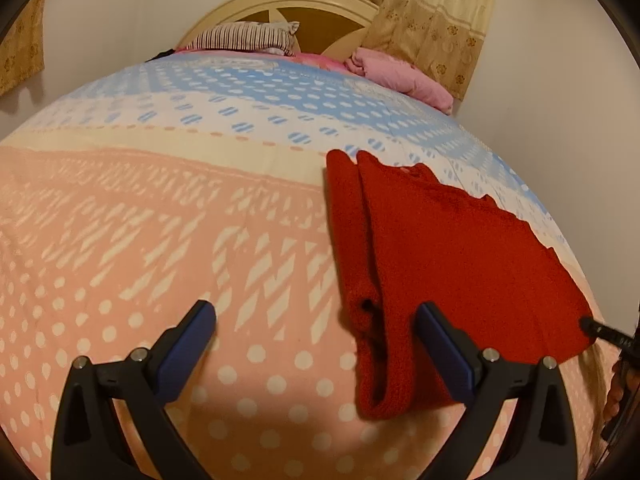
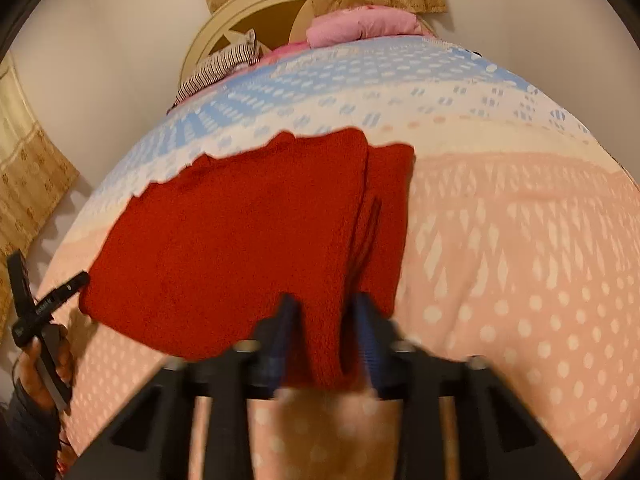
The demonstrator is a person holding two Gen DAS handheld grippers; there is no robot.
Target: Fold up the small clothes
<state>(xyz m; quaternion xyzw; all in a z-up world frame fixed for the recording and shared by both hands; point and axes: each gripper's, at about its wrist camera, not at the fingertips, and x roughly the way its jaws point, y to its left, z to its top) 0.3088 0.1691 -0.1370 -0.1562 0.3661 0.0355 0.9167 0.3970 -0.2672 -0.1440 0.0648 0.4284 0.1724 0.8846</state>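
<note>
A red knitted garment (image 1: 452, 248) lies partly folded on the bed, one side turned over in a long strip. My left gripper (image 1: 316, 320) is open and empty, hovering over the bedspread; its right finger (image 1: 440, 344) sits over the garment's near edge. In the right wrist view the garment (image 2: 224, 240) fills the middle. My right gripper (image 2: 326, 308) has its jaws narrowed around the garment's near folded edge, with red cloth between them; the view is blurred.
The bedspread (image 1: 160, 240) is pink with white dots, turning blue farther off. A striped pillow (image 1: 244, 36) and a pink bundle (image 1: 400, 76) lie by the headboard (image 1: 304, 4). Curtains hang behind. A hand holding the other gripper (image 2: 36, 320) shows at left.
</note>
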